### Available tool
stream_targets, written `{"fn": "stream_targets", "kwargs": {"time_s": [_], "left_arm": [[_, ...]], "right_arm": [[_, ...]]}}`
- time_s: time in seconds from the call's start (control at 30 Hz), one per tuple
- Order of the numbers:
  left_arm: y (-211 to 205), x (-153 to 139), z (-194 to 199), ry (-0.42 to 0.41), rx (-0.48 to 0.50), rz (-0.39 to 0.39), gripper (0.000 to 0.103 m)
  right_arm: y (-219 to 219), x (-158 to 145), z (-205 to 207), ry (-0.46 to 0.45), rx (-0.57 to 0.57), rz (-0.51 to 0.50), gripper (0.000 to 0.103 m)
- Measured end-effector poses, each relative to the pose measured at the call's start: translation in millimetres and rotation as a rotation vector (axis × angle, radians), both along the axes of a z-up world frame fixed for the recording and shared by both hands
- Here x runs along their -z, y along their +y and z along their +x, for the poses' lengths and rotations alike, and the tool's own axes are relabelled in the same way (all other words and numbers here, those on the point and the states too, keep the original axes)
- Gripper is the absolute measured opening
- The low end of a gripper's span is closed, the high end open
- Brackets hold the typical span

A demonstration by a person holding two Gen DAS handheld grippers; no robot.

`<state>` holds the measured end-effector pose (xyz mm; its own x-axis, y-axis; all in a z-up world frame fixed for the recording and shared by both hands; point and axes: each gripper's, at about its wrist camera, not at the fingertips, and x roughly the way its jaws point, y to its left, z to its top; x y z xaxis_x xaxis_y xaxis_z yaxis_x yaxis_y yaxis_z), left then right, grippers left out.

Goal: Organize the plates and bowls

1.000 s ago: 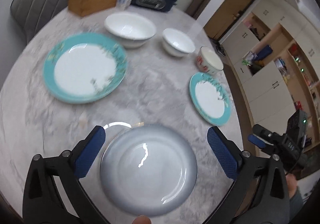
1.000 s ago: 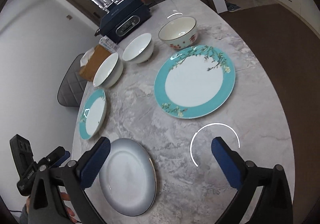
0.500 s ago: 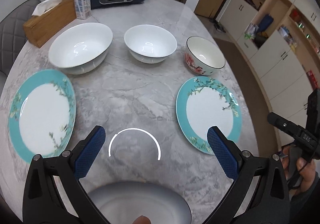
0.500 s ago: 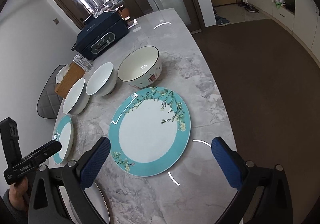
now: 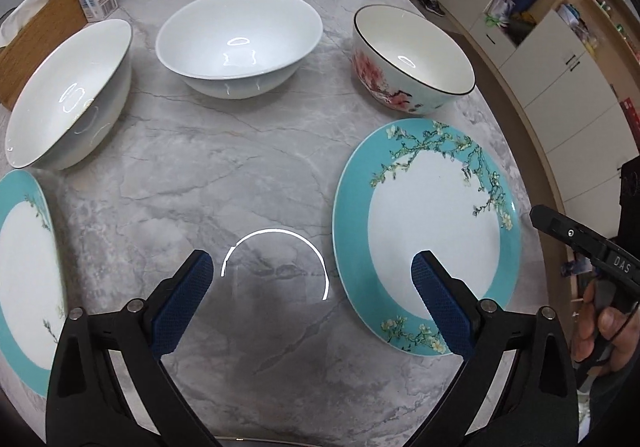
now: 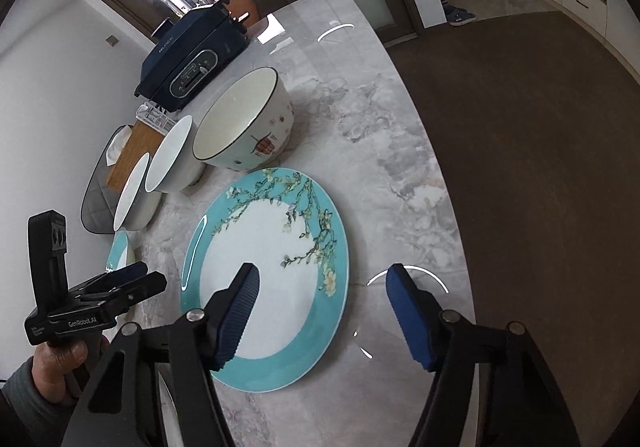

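Marble top: table (image 5: 248, 175) carries all the ware spread singly, nothing stacked yet
Bowls: far row, two white bowls (image 5: 240, 43) (image 5: 68, 95) and one floral bowl (image 5: 412, 59), apart from one another; likely left for later nesting
Teal plate, right: plate (image 6: 272, 271) lies flat near the table's right edge, just in front of the floral bowl; its near-right rim sits between the right gripper's fingers
Teal plate, left: second teal plate (image 5: 24, 275) flat at the left edge, well apart from the first, so one must travel to the other to stack
Right gripper: right gripper (image 6: 320, 311) slanted down over the plate rim, jaws closing, one finger above the white centre and one out past the rim over bare marble; pads not yet pressing on it, so I judge a rim pinch is being set up
Left gripper: left gripper (image 5: 312, 299) spread wide and empty, pointing steeply down over bare marble between the two teal plates, right finger above the right plate's edge; probably standing by to steady or receive
Risk: flat plate on smooth stone gives little rim to bite and may slide
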<state>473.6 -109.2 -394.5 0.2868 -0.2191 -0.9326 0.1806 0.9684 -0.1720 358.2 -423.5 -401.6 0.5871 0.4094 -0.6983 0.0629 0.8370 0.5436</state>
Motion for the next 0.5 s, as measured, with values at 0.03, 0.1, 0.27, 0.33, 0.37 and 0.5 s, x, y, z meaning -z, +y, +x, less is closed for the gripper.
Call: {"fn": "stream_targets", "kwargs": {"time_s": [0.03,0.1,0.27,0.33,0.37,0.5], "left_arm": [[-2,3,1,0.011,0.006,-0.005,0.091],[-6,9,0,0.037,0.018,-0.017,0.081],[-11,23,0,0.074,0.016,-0.03,0.076],[-12,26,1,0.075,0.011,-0.035,0.076],[-12,27,2,0.076,0.011,-0.038,0.076],[-16,28,7,0.067,0.018,-0.051,0.071]], "right_arm": [[-1,2,0,0.005,0.001,0.003,0.069],[-1,5,1,0.011,-0.002,0.005,0.069],[1,12,2,0.024,-0.013,0.014,0.068],[2,14,1,0.019,-0.014,0.013,0.068],[3,14,2,0.018,-0.016,0.011,0.068],[8,16,4,0.022,-0.041,0.014,0.054]]}}
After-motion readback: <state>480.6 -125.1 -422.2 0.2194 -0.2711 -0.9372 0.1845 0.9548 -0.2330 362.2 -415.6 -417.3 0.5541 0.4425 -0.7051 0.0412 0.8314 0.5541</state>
